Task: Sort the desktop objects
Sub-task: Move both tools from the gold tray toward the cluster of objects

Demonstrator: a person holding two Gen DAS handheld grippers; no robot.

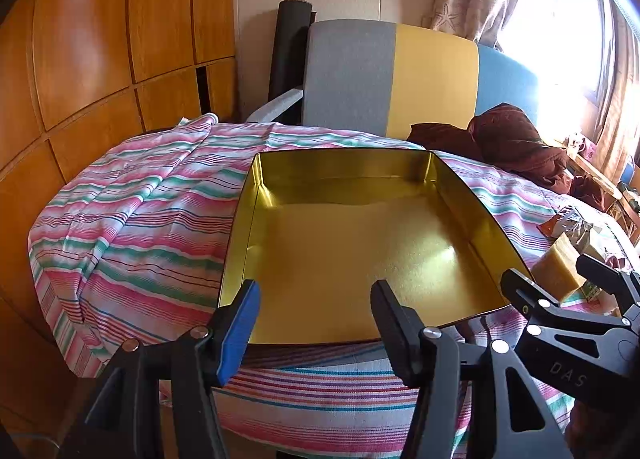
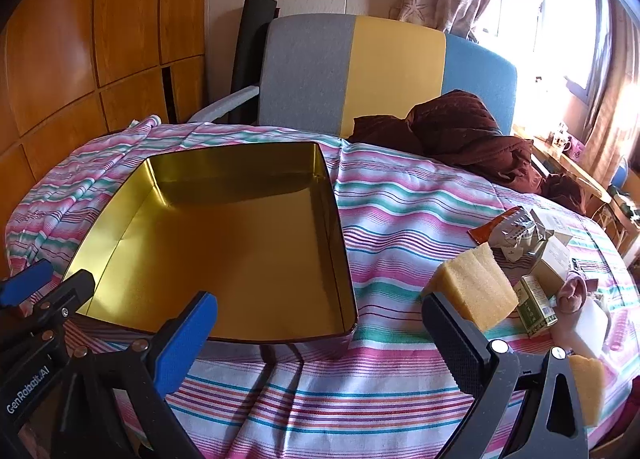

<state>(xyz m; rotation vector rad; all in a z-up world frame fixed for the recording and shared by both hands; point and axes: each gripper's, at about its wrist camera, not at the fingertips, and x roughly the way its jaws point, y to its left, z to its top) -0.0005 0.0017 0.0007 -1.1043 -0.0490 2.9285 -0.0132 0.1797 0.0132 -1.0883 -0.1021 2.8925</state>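
Nothing is sorted yet: the gold tin (image 2: 240,235), centre-left of the right view, sits empty on the striped bench (image 2: 400,203). The sponge (image 2: 476,287), green box (image 2: 536,305) and packets wait at lower right. My left claw (image 1: 316,323) hovers released over the tin's near rim; my right claw (image 2: 320,343) gapes, empty, between tin and sponge.

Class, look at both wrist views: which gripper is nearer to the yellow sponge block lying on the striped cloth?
Right. The right gripper hovers open just short of the yellow sponge block, which lies by its right finger. The left gripper sits open at the gold tin, with the sponge off to its right.
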